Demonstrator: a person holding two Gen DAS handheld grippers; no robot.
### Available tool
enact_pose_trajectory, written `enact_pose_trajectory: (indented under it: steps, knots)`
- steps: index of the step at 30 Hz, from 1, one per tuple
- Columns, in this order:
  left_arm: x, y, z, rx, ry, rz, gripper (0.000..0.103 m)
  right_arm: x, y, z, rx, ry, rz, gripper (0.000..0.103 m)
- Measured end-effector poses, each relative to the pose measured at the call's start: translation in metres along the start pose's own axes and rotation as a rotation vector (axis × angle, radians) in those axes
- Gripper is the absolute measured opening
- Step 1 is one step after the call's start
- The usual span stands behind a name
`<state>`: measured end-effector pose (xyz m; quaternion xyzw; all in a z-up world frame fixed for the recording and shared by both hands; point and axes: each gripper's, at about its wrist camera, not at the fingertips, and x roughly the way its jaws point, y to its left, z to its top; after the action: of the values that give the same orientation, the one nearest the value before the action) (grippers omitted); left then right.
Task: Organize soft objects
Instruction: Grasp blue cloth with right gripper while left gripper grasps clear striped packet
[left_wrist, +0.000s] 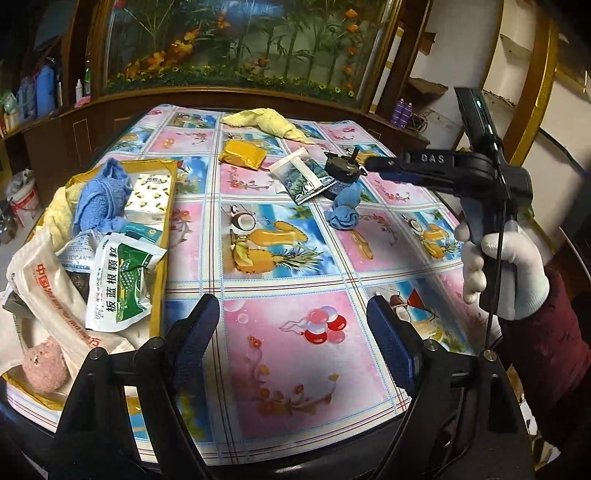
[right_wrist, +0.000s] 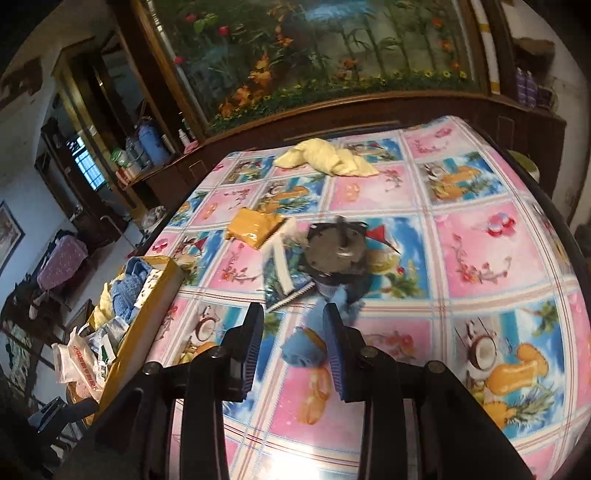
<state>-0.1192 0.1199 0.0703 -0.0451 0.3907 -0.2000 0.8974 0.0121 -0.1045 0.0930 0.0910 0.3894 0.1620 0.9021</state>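
Soft things partly gathered in the box, partly loose on the table

We see a cardboard box (left_wrist: 162, 236) at the table's left edge holding a blue towel (left_wrist: 98, 195), a pale yellow cloth (left_wrist: 61, 210), a tissue pack (left_wrist: 149, 197), sachets, a white bag (left_wrist: 48, 280) and a pink plush (left_wrist: 44, 367). Loose on the patterned tablecloth we find a small blue cloth (left_wrist: 345, 212), bunched up near the middle, a crumpled yellow towel (left_wrist: 266, 123) at the far edge, a flat yellow packet (left_wrist: 243, 153) and a white sachet (left_wrist: 301, 179) lying between them.
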Motion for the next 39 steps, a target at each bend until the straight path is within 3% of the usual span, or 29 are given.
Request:
enact_pose_trajectory:
  steps: [3,7,10,17,23,31,34,37,39]
  knots:
    - [0.006,0.002,0.0,-0.021,0.016,-0.021,0.083,0.023,0.032,0.019,-0.11,0.025,-0.001,0.05]
    - [0.007,0.003,-0.001,-0.033,0.014,-0.048,0.083,0.076,0.06,0.052,-0.162,0.096,-0.043,0.05]
    - [0.007,0.006,-0.003,-0.04,0.018,-0.072,0.083,0.124,0.069,0.076,-0.179,0.174,-0.121,0.05]
    - [0.01,0.019,-0.005,-0.047,0.034,-0.097,0.083,0.199,0.069,0.078,-0.277,0.408,-0.28,0.05]
    - [0.006,0.031,-0.004,-0.093,0.021,-0.09,0.083,0.175,0.06,0.051,-0.145,0.49,-0.056,0.05]
    - [-0.006,0.019,-0.008,-0.069,0.011,-0.069,0.083,0.119,0.058,-0.005,-0.172,0.561,0.147,0.05]
    - [-0.008,0.013,-0.01,-0.055,0.015,-0.058,0.083,0.067,0.028,0.003,-0.082,0.405,0.17,0.05]
    - [-0.005,0.009,-0.006,-0.04,0.023,-0.055,0.083,0.027,-0.002,0.01,-0.044,0.249,0.037,0.053]
    - [-0.004,0.005,0.005,-0.006,0.025,-0.045,0.083,0.017,-0.015,0.005,-0.033,0.22,-0.004,0.056]
